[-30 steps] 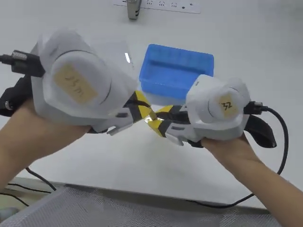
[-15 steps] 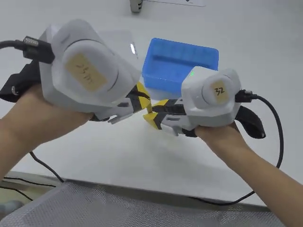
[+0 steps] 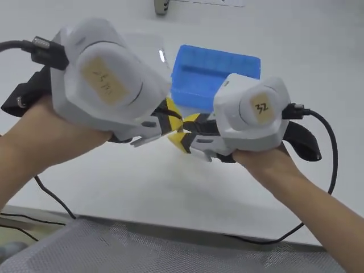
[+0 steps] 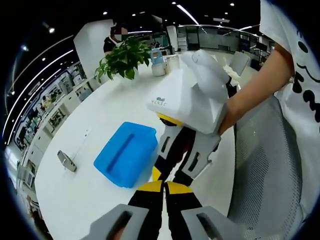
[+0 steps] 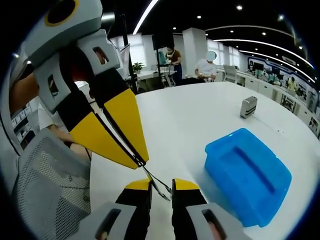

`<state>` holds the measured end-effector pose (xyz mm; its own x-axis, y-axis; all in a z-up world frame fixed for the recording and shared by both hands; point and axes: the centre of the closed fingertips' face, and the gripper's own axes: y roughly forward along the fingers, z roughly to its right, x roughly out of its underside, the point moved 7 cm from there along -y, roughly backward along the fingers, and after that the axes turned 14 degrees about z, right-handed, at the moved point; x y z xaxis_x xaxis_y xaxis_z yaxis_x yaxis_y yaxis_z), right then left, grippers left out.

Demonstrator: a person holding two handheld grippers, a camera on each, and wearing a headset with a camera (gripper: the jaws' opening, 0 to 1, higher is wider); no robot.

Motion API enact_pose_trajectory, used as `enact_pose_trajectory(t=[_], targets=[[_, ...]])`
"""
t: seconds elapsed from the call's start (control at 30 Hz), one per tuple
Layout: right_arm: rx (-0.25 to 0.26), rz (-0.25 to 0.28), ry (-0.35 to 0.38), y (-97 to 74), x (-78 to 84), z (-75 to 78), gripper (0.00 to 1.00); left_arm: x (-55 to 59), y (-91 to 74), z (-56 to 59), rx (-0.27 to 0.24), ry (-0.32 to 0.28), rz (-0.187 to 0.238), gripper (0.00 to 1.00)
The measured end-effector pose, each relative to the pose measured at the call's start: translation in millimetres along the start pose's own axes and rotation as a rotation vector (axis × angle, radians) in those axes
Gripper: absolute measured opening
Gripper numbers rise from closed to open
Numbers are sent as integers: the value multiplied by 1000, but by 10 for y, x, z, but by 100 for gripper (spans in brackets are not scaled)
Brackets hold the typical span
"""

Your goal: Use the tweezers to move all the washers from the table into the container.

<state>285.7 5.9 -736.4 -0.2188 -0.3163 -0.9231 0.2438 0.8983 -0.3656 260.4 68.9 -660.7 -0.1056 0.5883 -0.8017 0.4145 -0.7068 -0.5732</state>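
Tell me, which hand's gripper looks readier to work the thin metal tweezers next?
Left, probably. The left gripper has its yellow jaws clamped on the thin metal tweezers. The right gripper merely straddles their tips; whether it grips them is unclear.

White table [image 3: 142, 182], blue container [image 3: 211, 75] and grey block [image 5: 248, 106] on it.

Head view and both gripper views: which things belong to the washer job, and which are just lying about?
Job:
tweezers
blue container
left claw, shut on the tweezers
right claw, tips at their free end

Lying about:
small grey object on the table
potted plant
mesh chair
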Motion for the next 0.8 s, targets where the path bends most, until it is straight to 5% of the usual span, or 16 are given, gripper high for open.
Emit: enact_pose_trajectory(t=[0.37,0.63,0.8], targets=[[-19,-6,-14,-9,4,3,7,5,42,-24,13,-23,21,0],[-19,-24,-122,-44,-30,-54,5,-54,37,15,27,6,4,0],[-6,-18,-185,-111,-176,-40,4,-180,-39,-12,11,25,34,0]])
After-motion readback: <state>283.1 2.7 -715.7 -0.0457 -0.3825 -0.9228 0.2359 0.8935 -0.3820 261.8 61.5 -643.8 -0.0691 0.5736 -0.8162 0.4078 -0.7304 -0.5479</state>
